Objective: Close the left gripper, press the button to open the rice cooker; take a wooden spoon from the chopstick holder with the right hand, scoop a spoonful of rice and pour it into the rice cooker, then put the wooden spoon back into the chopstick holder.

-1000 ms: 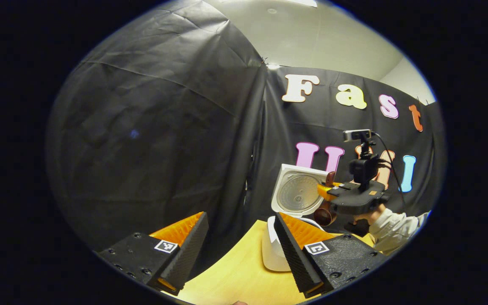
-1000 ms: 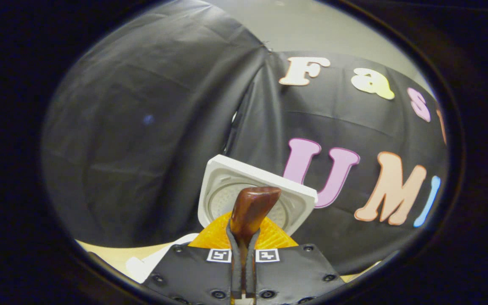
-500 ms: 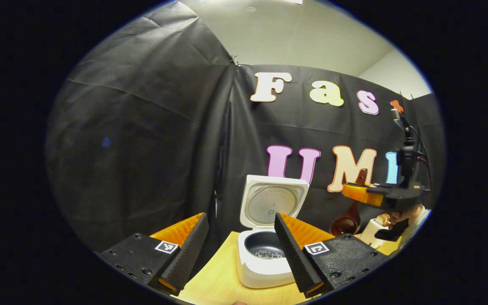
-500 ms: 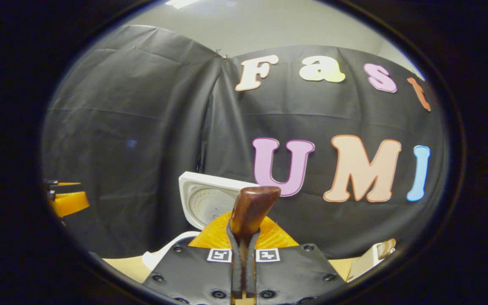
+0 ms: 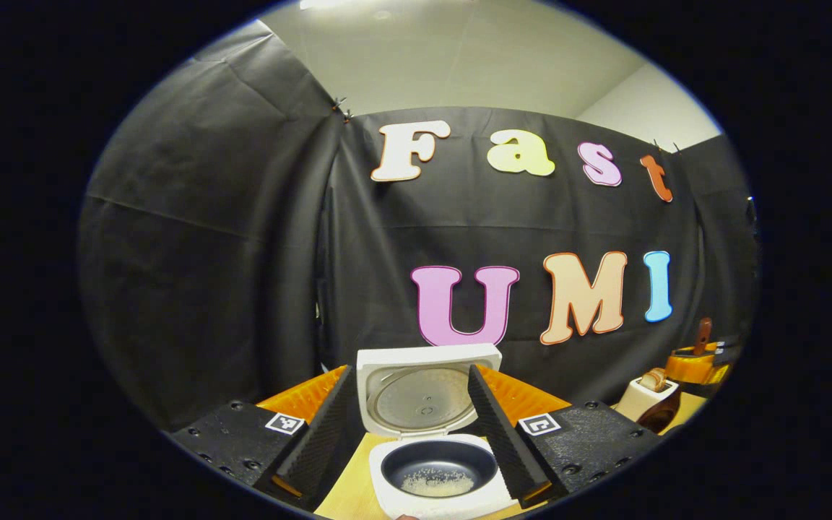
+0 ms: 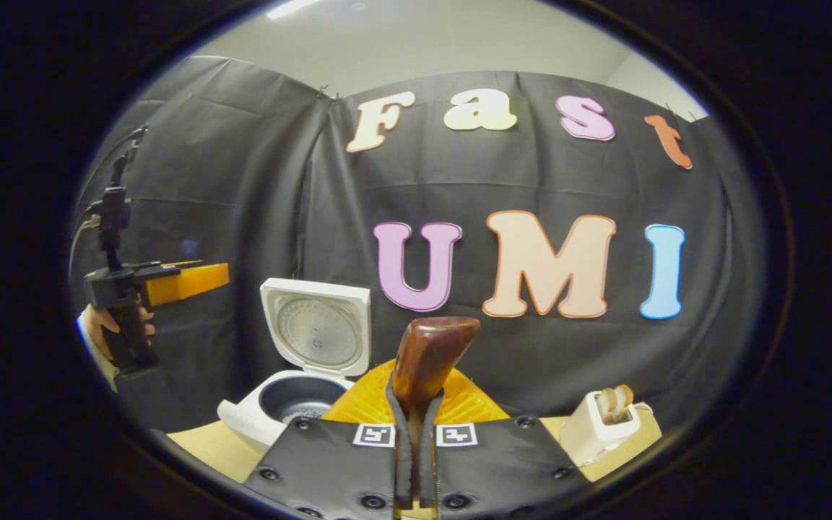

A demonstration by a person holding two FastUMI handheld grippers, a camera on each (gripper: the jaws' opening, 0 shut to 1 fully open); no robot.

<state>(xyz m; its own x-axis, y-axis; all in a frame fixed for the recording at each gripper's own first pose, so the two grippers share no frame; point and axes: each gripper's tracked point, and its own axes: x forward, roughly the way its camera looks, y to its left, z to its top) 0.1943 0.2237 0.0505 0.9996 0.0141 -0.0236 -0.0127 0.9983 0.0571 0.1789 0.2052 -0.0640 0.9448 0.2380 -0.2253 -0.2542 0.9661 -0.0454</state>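
The white rice cooker (image 5: 452, 507) stands with its lid (image 5: 423, 397) raised, and a little rice (image 5: 434, 480) lies in the dark pot. My left gripper (image 5: 410, 370) is open, its fingers framing the cooker from a distance. In the right gripper view the cooker (image 6: 250, 419) sits at lower left, and the left gripper (image 6: 185, 283) hovers above and left of it in a hand (image 6: 109, 325). My right gripper (image 6: 416, 393) is shut on the brown wooden spoon's handle (image 6: 434, 354). The right gripper (image 5: 698, 361) holds the spoon bowl (image 5: 658, 419) beside the white chopstick holder (image 5: 646, 396).
The chopstick holder (image 6: 600, 426) stands on the wooden table (image 6: 199, 444) at lower right, with wooden utensil ends sticking out. Black cloth walls close the booth behind and to the left. The tabletop (image 5: 347, 498) shows beside the cooker.
The right gripper has carried the spoon rightward, away from above the cooker to beside the chopstick holder. The left gripper's view has turned, so the cooker now sits between its fingers.
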